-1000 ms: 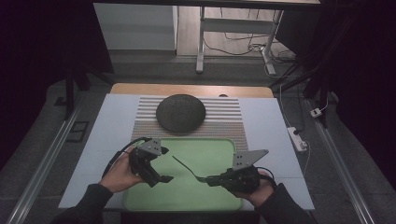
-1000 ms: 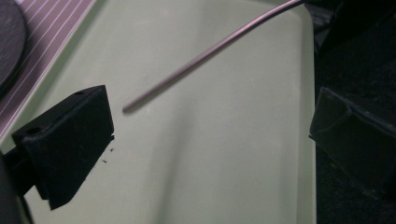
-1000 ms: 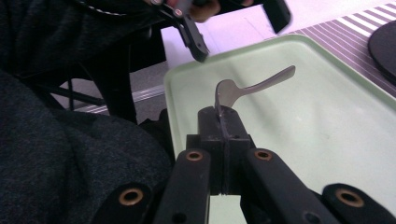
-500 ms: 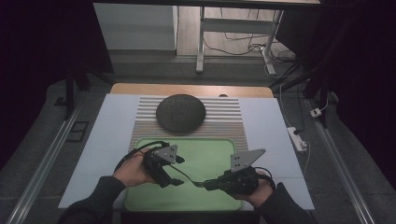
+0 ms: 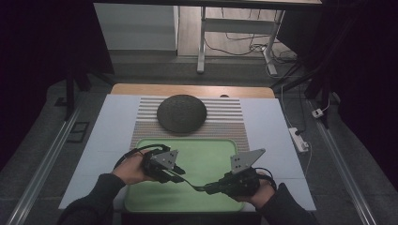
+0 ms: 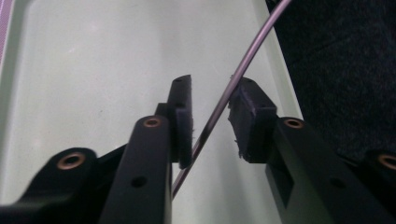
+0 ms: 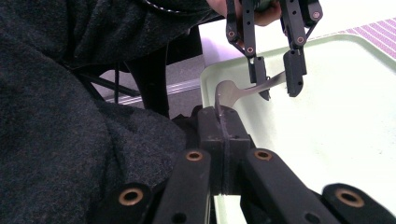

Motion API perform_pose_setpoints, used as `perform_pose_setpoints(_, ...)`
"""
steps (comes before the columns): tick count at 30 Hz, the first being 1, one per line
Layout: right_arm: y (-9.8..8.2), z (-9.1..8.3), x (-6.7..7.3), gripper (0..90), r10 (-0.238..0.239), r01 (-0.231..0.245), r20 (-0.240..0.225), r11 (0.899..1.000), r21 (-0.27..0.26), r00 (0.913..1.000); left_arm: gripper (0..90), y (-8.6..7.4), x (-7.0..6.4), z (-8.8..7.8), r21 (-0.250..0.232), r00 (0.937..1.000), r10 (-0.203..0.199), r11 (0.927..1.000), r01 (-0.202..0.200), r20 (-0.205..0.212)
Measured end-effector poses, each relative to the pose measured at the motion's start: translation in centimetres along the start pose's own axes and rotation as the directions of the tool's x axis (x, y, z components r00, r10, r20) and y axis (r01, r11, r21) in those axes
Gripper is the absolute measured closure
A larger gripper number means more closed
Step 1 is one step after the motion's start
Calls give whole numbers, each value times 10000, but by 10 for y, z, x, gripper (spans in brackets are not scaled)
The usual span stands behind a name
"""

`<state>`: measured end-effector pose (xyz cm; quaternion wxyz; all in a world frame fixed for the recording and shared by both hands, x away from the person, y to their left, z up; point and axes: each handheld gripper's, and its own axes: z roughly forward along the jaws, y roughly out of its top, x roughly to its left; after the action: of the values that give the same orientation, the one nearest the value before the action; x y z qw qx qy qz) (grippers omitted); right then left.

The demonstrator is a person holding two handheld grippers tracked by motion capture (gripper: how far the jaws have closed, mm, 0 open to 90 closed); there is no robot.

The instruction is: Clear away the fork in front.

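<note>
Right gripper view shows the right gripper [image 7: 223, 122] with its jaws pressed together on a thin metal utensil [image 7: 233, 92], apparently a spoon. The bowl end rises just beyond the jaw tips and the slender handle runs off toward 1 o'clock. There the left gripper [image 7: 276, 77] straddles the handle with its jaws parted and a visible gap on at least one side.

Left gripper view confirms this. The utensil's shaft [image 6: 219, 109] passes diagonally between the two pads [image 6: 183, 119], lying against or very near the left pad and clear of the right one. The jaws stand at a moderate opening, not clamped.

In the high view, the utensil [image 5: 187, 180] is held above the green tray [image 5: 211, 150], in the tray's near half, between the left gripper [image 5: 174, 169] at roughly 9 o'clock and the right gripper [image 5: 211, 188] at roughly 4 o'clock. A dark round lidded object [image 5: 181, 112] sits on the striped mat [image 5: 225, 117] at 12 o'clock, well apart.

Assessment: the utensil looks rigid, light and polished, so it is likely slippery against the pads and prone to pivoting if gripped at one narrow point. The shaft is thin. A square closure across its flat mid-length, away from the curved neck, appears the soundest hold. It is not fragile, though a drop onto the tray would be noisy.
</note>
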<state>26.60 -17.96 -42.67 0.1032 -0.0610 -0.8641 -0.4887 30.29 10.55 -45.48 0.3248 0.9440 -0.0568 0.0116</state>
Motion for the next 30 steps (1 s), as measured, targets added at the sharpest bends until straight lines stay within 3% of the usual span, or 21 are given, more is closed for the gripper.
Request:
perform_pose_setpoints(6, 0, 0, -1, 900, 52, -51, -177, 10000, 54, 9998, 762, 1, -2, 2, 79, 9983, 546, 9985, -548, 181)
perform_pose_setpoints(12, -1, 2, -2, 900, 125, -118, -410, 9998, 166, 9991, 804, 2, -6, 5, 224, 9916, 1260, 9917, -1266, 282)
perform_pose_setpoints(14, -2, 2, -3, 899, 136, -126, -474, 9997, 212, 9988, 819, 1, -8, 5, 217, 9863, 1612, 9865, -1621, 349)
perform_pose_setpoints(16, -2, 2, -4, 896, 177, -165, -575, 9997, 204, 9982, 838, 1, -11, 6, 270, 9756, 2159, 9758, -2170, 399)
perform_pose_setpoints(21, -3, 3, -5, 882, 92, -78, -600, 9997, 248, 9982, 861, 2, -14, 8, 512, 9665, 2486, 9664, -2519, 631)
perform_pose_setpoints(23, -3, 4, -4, 878, 7, 10, -554, 9995, 311, 9985, 863, 2, -14, 8, 518, 9660, 2488, 9662, -2527, 709)
perform_pose_setpoints(25, -2, 4, -4, 864, -80, 96, -463, 9994, 342, 9989, 865, 2, -14, 8, 553, 9693, 2340, 9696, -2383, 754)
perform_pose_setpoints(30, -2, -2, -6, 775, -115, 117, 211, 9999, -71, 9997, 865, 2, -14, 3, 541, 9854, 1572, 9855, -1608, 651)
